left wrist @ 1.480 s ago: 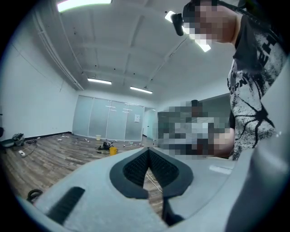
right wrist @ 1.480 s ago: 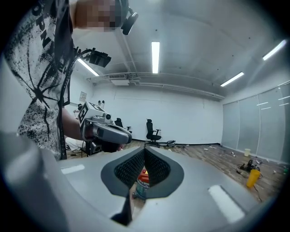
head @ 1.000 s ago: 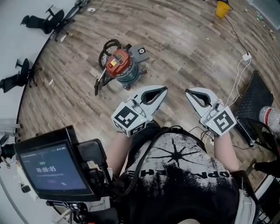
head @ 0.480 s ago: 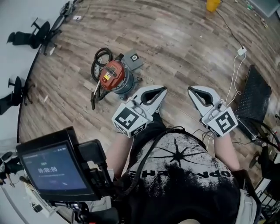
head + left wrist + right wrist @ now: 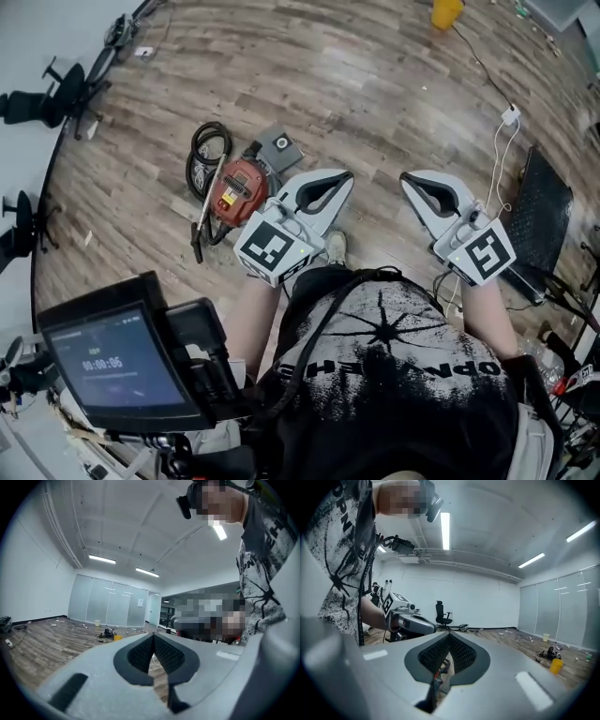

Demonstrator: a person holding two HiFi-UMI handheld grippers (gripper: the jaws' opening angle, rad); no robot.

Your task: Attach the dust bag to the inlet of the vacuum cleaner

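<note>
In the head view the vacuum cleaner (image 5: 239,189), a small drum with a red-orange top and a coiled black hose (image 5: 203,150), stands on the wood floor. A flat grey square with a round hole (image 5: 279,145), apparently the dust bag, lies against its far side. My left gripper (image 5: 348,175) is held level just right of the vacuum, shut and empty. My right gripper (image 5: 406,178) hovers further right, also shut and empty. In the left gripper view the left gripper's (image 5: 153,636) toothed pads meet. The right gripper's (image 5: 449,634) pads meet too, with the left gripper (image 5: 408,623) beyond them.
A yellow bucket (image 5: 446,11) stands far off. A white cable with a plug (image 5: 509,117) runs to a black mat (image 5: 542,220) at the right. Office chairs (image 5: 56,94) line the left wall. A screen unit (image 5: 112,361) hangs on the person's chest.
The person has moved toward the vacuum: it has slid down and left in the head view and now lies right beside the left gripper. Both grippers stay shut and empty.
</note>
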